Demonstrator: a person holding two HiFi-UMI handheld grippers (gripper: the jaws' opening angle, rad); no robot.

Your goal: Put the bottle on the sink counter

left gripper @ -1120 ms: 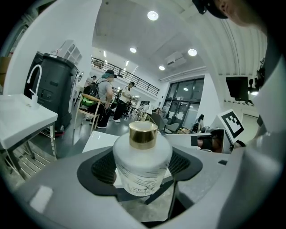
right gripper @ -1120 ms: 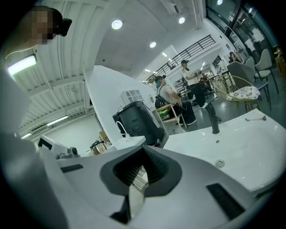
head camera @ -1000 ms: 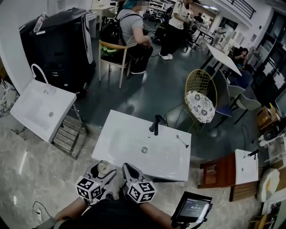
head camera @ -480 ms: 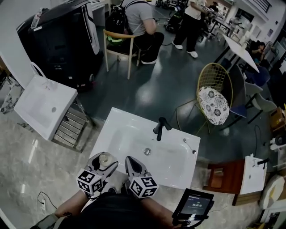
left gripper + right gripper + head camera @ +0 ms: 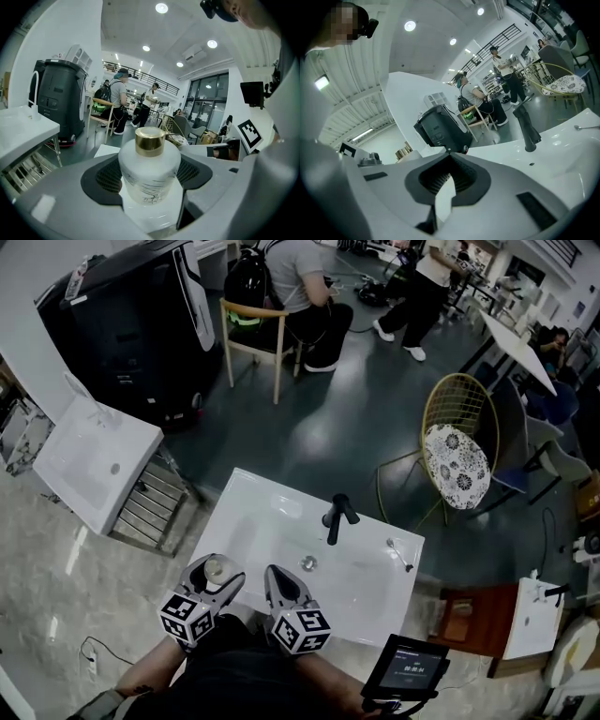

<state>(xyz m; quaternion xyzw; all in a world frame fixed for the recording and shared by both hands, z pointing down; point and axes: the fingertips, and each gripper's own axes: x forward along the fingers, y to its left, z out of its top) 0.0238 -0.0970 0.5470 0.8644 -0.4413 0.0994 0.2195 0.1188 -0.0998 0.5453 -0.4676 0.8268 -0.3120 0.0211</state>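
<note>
Jaws of the left gripper [image 5: 150, 177] clasp the bottle [image 5: 149, 161], right gripper's [image 5: 449, 157] together

A large open indoor hall, set up as a showroom-like or test workspace rather than a home, is shown. A white sink counter [image 5: 267, 526] with a black faucet [image 5: 335, 517] is stood free on the floor, and two more basins are placed nearby, one on a metal rack [image 5: 94, 460] and one at the right [image 5: 532, 615]. A wooden chair [image 5: 253, 329], a gold wire chair [image 5: 457, 427], a white table [image 5: 516, 338] and a tablet [image 5: 411, 671] are scattered about. A railed mezzanine [image 5: 140, 77], recessed ceiling lights [image 5: 161, 8] and tall glazing [image 5: 206, 103] are seen in the left gripper view.
</note>
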